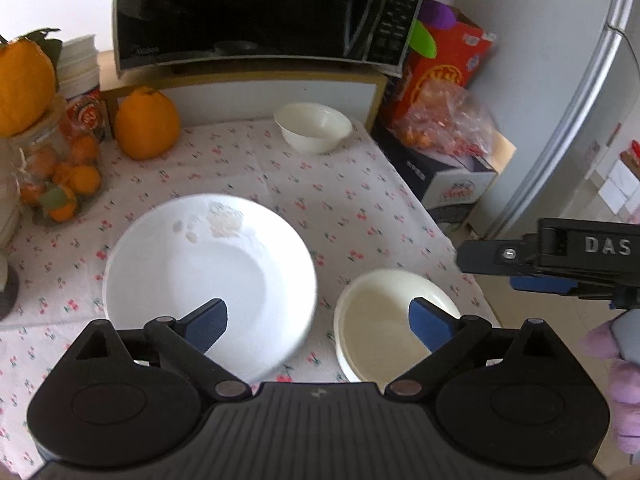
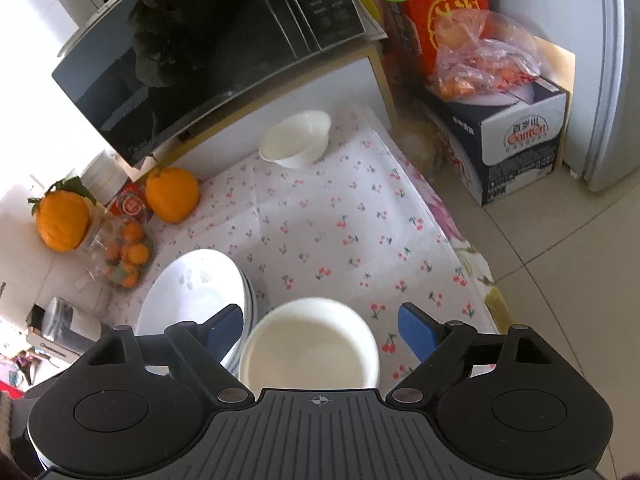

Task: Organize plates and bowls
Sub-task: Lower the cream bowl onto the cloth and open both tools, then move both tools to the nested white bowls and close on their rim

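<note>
**Plates stacked, two bowls left to gather**

Left wrist view: the left tongs hang released above the bench, gripping nothing. The white plate stack lies under the 9 o'clock finger, and the near cream bowl lies under the 3 o'clock finger, just beside the stack. The far bowl sits toward 12 o'clock, close to the microwave stand and well apart from the other dishes. The right tongs' body pokes in at 3 o'clock, too little of it showing to judge from here.

Right wrist view: the right tongs are spread wide and empty, poised over the near cream bowl, whose rim sits between the fingers without touching either, as far as can be told. The plate stack lies at 9 o'clock, the far bowl at 12 o'clock.

The plates look settled, so the bowls appear to be the step in hand. The next move likely calls for lowering one finger inside a bowl's wall, pinching the rim, then nesting the two bowls together.
</note>
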`<state>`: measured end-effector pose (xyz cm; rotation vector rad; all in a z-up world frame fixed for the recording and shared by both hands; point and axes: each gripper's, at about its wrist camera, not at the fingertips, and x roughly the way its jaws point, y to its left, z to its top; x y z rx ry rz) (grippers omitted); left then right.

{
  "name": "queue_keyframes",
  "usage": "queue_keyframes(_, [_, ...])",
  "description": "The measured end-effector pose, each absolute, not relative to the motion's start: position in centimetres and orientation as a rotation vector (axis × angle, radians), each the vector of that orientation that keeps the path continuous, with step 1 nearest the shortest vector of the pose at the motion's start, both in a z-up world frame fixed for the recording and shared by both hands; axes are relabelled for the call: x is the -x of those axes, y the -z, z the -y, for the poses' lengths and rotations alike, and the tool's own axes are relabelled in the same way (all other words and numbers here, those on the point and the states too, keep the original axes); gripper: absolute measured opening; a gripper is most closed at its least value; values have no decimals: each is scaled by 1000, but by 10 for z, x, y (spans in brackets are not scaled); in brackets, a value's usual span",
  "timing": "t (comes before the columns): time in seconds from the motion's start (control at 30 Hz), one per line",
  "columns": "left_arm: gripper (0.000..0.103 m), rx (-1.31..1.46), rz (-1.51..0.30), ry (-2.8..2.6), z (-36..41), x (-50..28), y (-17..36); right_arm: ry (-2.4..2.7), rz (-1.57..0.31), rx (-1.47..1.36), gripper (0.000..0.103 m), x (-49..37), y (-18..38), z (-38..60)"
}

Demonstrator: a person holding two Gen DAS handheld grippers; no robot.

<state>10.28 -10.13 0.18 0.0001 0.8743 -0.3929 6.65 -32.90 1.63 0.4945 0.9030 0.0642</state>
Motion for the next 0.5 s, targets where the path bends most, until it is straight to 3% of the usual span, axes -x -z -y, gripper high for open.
queue_keyframes(0.5, [102, 8, -815, 292, 96, -146, -24, -99, -881, -479, 94, -118, -41, 321])
